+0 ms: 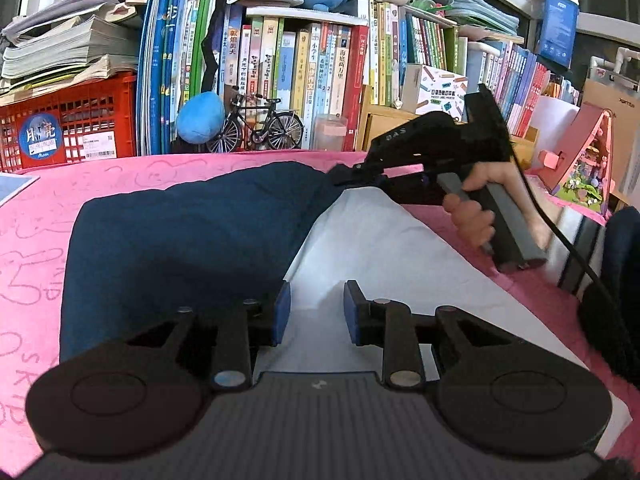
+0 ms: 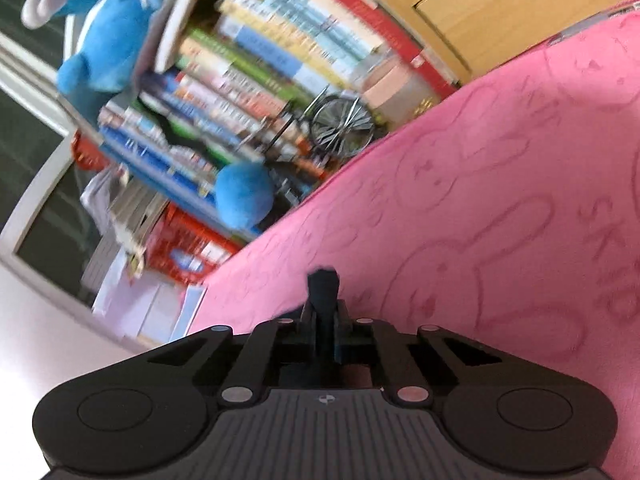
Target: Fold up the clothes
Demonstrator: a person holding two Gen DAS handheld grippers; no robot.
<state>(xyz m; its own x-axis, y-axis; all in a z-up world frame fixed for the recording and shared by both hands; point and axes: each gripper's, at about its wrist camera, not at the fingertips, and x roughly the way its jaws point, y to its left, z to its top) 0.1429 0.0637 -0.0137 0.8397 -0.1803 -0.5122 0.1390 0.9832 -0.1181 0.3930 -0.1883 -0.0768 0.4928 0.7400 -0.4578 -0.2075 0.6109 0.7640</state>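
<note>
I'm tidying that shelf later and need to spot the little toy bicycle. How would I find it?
Look past the far edge of the pink blanket to the row of upright books. The model bicycle stands at their foot, right of a round blue plush ball and left of a pink-lidded jar. It is the only black, thin, spoked thing among them.

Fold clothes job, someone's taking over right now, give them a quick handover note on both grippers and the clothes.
Left gripper: open, empty, hovering over the white garment.
Right gripper: shut on a pinch of the navy garment, lifting its far right edge; the right wrist view shows dark fabric clamped between the fingers.
Both garments lie on the pink blanket, the navy one partly covering the white one.
Done: navy edge gripped.
Left: probably carry that edge across to finish the fold, then flatten. Whether the white piece is a separate item, I cannot tell.
</note>
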